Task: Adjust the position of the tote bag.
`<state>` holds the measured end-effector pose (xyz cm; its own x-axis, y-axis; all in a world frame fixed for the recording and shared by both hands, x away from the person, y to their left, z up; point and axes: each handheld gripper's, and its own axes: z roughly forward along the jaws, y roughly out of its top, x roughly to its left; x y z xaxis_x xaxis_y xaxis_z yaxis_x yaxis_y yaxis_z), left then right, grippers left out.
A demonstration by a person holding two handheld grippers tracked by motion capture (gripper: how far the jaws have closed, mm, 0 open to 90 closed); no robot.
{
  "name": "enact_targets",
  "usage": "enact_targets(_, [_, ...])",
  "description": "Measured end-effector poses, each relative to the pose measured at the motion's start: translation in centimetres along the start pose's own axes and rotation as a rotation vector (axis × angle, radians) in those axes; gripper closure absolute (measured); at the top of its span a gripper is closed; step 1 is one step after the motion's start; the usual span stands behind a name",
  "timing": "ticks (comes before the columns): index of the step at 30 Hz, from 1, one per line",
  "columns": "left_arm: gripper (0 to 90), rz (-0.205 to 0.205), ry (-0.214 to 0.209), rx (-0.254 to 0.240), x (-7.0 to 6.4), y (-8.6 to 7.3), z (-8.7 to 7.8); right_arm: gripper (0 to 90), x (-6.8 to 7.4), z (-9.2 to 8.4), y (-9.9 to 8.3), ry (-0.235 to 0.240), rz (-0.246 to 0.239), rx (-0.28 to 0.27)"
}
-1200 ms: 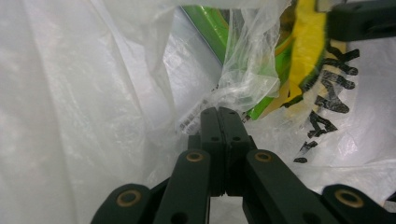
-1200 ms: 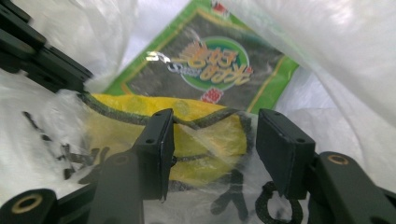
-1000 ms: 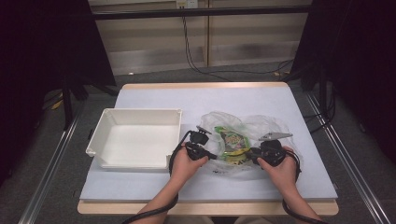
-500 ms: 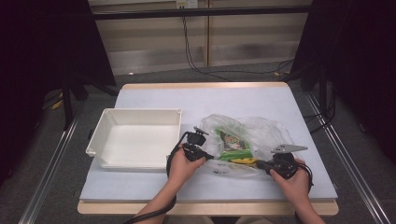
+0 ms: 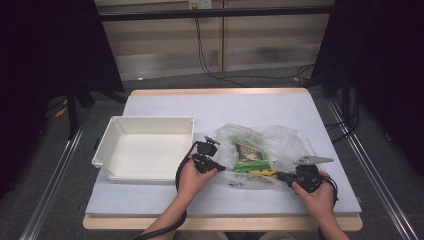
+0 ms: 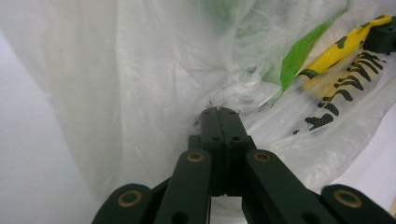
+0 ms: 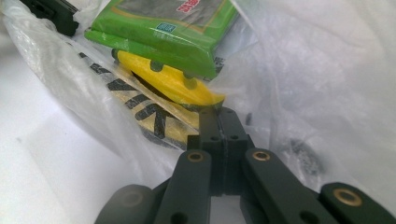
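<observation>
A clear plastic bag [image 5: 285, 142] with black print lies on the table's right half. Inside it a green packet [image 5: 250, 156] rests on a yellow item [image 5: 263, 172]. My left gripper [image 5: 218, 168] is at the bag's left edge, and in the left gripper view [image 6: 220, 112] its jaws are shut on crumpled film. My right gripper [image 5: 281, 176] is at the bag's near right edge. In the right gripper view [image 7: 219, 112] its jaws are pinched together on the film just below the yellow item [image 7: 163, 77] and the green packet [image 7: 163, 28].
An empty white tray [image 5: 150, 121] stands left of the bag, close to my left hand. The pale blue table top [image 5: 225, 107] stretches behind both. Cables run over the floor beyond the far edge, and metal rails flank the table.
My right hand has moved right and toward the near edge, drawing the bag's near edge out with it. The left hand has stayed in place.
</observation>
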<state>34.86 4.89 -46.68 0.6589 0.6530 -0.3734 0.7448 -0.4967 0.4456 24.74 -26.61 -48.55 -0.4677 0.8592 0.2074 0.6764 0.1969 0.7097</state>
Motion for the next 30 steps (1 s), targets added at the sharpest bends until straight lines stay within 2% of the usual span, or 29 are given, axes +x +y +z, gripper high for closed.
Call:
enact_targets(3, [90.0, 0.010, 0.003, -0.006, 0.0, 0.0, -0.1, 90.0, 0.1, 0.0, 0.1, -0.007, -0.019, 0.006])
enact_targets(6, [88.2, 0.007, -0.031, -0.025, -0.1, 0.1, -0.5, 90.0, 0.6, 0.0, 0.4, -0.020, -0.042, 0.002])
enact_targets(7, [85.2, 0.007, -0.031, -0.025, -0.1, 0.1, -0.5, 90.0, 0.6, 0.0, 0.4, -0.020, -0.042, 0.002])
enact_targets(10, [84.5, 0.009, -0.052, -0.040, -0.3, 0.2, -1.1, 90.0, 0.9, -0.2, 0.7, -0.012, -0.052, -0.010])
enact_targets(15, [73.1, 0.023, -0.058, -0.058, -0.7, 0.5, -1.7, 90.0, 1.0, -0.2, 0.8, -0.016, -0.054, -0.006])
enact_targets(16, [73.2, 0.009, -0.064, -0.073, -0.9, 0.6, -1.7, 90.0, 1.0, -0.2, 0.8, -0.015, -0.056, -0.008])
enact_targets(18, [71.5, 0.016, -0.076, -0.077, -1.2, 0.8, -1.9, 90.0, 1.1, -0.3, 0.9, -0.007, -0.060, -0.008])
enact_targets(19, [71.5, 0.028, -0.081, -0.074, -1.3, 0.9, -2.0, 90.0, 1.1, -0.3, 0.9, -0.007, -0.060, -0.008])
enact_targets(20, [76.1, 0.029, -0.085, -0.080, -1.5, 1.0, -2.0, 90.0, 1.1, -0.4, 0.9, -0.010, -0.061, -0.009])
enact_targets(22, [79.2, 0.029, -0.093, -0.086, -1.8, 1.3, -2.1, 90.0, 1.1, -0.4, 0.9, -0.009, -0.062, -0.008])
enact_targets(27, [90.0, 0.073, -0.130, -0.071, -2.9, 1.9, -2.1, 90.0, 1.3, -0.3, 1.0, -0.010, -0.062, -0.013])
enact_targets(28, [90.0, 0.069, -0.147, -0.077, -3.3, 2.1, -1.9, 90.0, 1.3, -0.3, 1.0, -0.009, -0.066, -0.006])
enact_targets(30, [90.0, 0.083, -0.156, -0.068, -3.7, 2.5, -1.6, 90.0, 1.4, -0.1, 1.0, -0.012, -0.064, -0.002])
